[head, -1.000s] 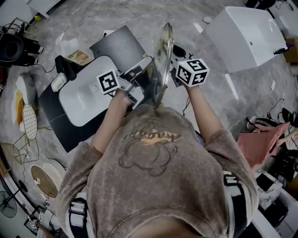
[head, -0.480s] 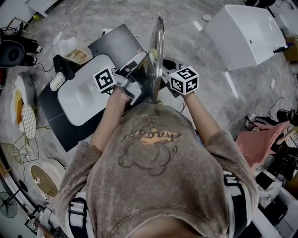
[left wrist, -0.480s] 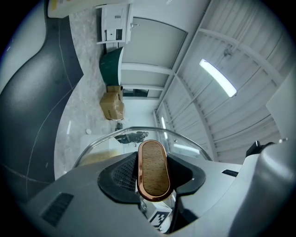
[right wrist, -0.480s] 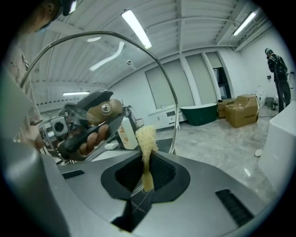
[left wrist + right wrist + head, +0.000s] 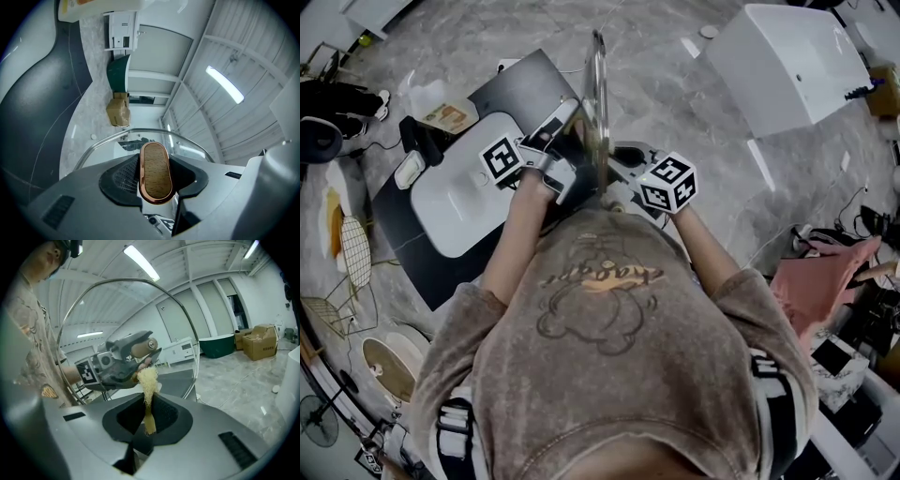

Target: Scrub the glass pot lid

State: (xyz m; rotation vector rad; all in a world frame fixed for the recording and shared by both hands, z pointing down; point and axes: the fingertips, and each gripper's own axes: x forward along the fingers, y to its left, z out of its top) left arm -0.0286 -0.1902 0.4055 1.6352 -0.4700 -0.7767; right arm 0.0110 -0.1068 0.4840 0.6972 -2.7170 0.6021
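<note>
The glass pot lid (image 5: 597, 103) stands on edge in front of the person's chest, above the right end of the white basin (image 5: 455, 202). My left gripper (image 5: 555, 150) is shut on the lid's wooden, copper-rimmed knob (image 5: 155, 171), and the lid's rim (image 5: 140, 132) arcs behind it. My right gripper (image 5: 628, 183) is on the lid's other side, shut on a pale fibrous scrubber (image 5: 148, 380). The scrubber's tuft points at the glass (image 5: 126, 305). Through the glass I see the left gripper (image 5: 129, 355).
A black counter (image 5: 412, 253) surrounds the basin. A white box (image 5: 787, 66) stands on the marble floor at the far right. A wire rack (image 5: 354, 248) is at the left, and a pink cloth (image 5: 816, 286) at the right. Cardboard boxes (image 5: 262, 341) sit by a green tub (image 5: 215, 345).
The lid and both grippers have shifted left. The lid has turned from tilted to nearly edge-on to the head view. The right gripper has come down closer to the person's chest.
</note>
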